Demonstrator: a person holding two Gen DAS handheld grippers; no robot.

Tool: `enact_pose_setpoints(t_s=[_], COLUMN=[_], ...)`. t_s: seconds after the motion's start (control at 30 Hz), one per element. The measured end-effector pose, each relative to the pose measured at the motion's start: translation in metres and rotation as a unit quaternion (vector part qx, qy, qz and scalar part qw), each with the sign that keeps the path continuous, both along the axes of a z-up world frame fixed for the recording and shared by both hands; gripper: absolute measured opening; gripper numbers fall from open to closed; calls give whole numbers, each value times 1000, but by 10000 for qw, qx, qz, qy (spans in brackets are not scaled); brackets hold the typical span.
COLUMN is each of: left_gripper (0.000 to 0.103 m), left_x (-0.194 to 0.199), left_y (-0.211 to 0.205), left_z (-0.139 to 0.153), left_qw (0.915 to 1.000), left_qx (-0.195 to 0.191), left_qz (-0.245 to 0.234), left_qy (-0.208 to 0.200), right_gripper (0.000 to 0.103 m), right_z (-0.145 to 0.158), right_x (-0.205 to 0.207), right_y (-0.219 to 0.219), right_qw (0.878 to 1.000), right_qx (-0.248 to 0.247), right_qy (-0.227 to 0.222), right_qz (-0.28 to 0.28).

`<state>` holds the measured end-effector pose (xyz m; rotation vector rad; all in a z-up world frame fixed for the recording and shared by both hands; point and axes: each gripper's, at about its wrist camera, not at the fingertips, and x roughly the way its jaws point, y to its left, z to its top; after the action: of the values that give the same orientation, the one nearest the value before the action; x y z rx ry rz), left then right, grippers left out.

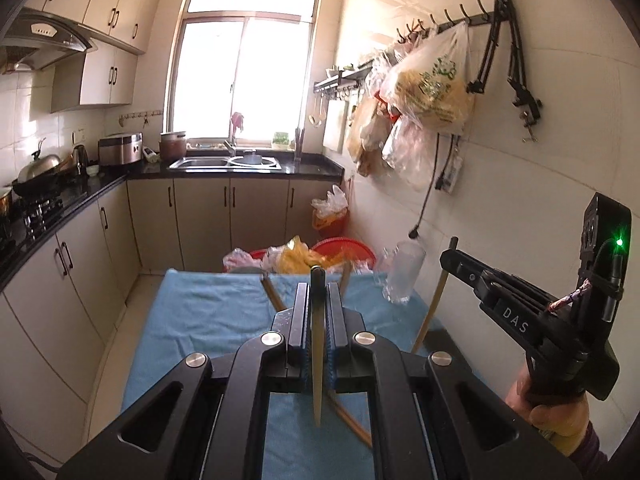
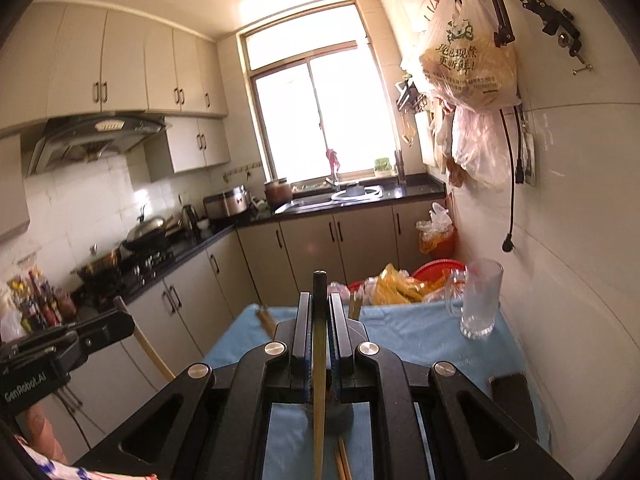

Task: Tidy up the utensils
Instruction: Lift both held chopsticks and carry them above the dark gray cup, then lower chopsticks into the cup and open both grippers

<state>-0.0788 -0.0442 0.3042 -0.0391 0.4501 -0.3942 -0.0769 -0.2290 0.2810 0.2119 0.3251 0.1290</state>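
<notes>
In the left wrist view my left gripper (image 1: 318, 292) is shut on a bamboo chopstick (image 1: 317, 360) with a dark tip, held nearly upright above the blue cloth (image 1: 208, 320). To the right, my right gripper (image 1: 448, 258), in a person's hand, is shut on a second chopstick (image 1: 432, 312) that hangs down. The right wrist view shows that gripper (image 2: 319, 300) clamped on its chopstick (image 2: 319, 380), with the left gripper (image 2: 120, 320) and its chopstick (image 2: 152, 352) at the left. Several loose chopsticks (image 1: 276, 300) (image 2: 342, 460) lie on the cloth. An empty glass mug (image 1: 402, 276) (image 2: 480, 300) stands at the far right.
Beyond the table sit a red basin (image 1: 348, 246) and crumpled plastic bags (image 1: 296, 258). A tiled wall (image 1: 520, 160) with hanging bags runs close along the right. Cabinets and a dark counter (image 1: 80, 200) line the left. A black flat object (image 2: 512, 396) lies at the table's right edge.
</notes>
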Motion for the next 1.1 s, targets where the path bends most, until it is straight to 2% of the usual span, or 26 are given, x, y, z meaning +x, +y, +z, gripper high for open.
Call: enact_pose_setpoints(t_s=[0.17, 0.3, 0.4, 0.6, 0.73, 0.93, 0.97, 1.03, 1.1], left_gripper=[7, 7, 7, 7, 7, 10, 12, 24, 30], left_x=[43, 85, 111, 149, 156, 143, 140, 131, 121], left_y=[-10, -21, -31, -48, -48, -35, -32, -25, -17], left_z=[18, 15, -3, -64, -83, -80, -78, -73, -68], left_qw=[10000, 9996, 9988, 9934, 9916, 9936, 9940, 9950, 9958], left_qx=[-73, -170, -157, 69, 140, 74, 53, -19, -103], left_qz=[53, 7, -49, -39, -32, -31, -33, -17, 38], left_qy=[-11, 209, 453, 1141, 1288, 1123, 1089, 1003, 904], right_gripper=[7, 7, 7, 8, 8, 9, 10, 14, 25], right_z=[17, 13, -6, -62, -91, -107, -108, -106, -101], right_x=[44, 78, 107, 144, 165, 187, 188, 186, 181], right_y=[-4, -2, 2, 3, 3, 3, 3, 2, 0], right_qw=[9996, 9991, 9994, 9986, 9960, 9924, 9918, 9916, 9923], right_qx=[83, -57, -147, 31, 123, 322, 382, 440, 446], right_qy=[-230, -292, -114, 519, 882, 1153, 1180, 1177, 1117], right_qz=[-160, -305, -301, -93, 77, 281, 295, 295, 284])
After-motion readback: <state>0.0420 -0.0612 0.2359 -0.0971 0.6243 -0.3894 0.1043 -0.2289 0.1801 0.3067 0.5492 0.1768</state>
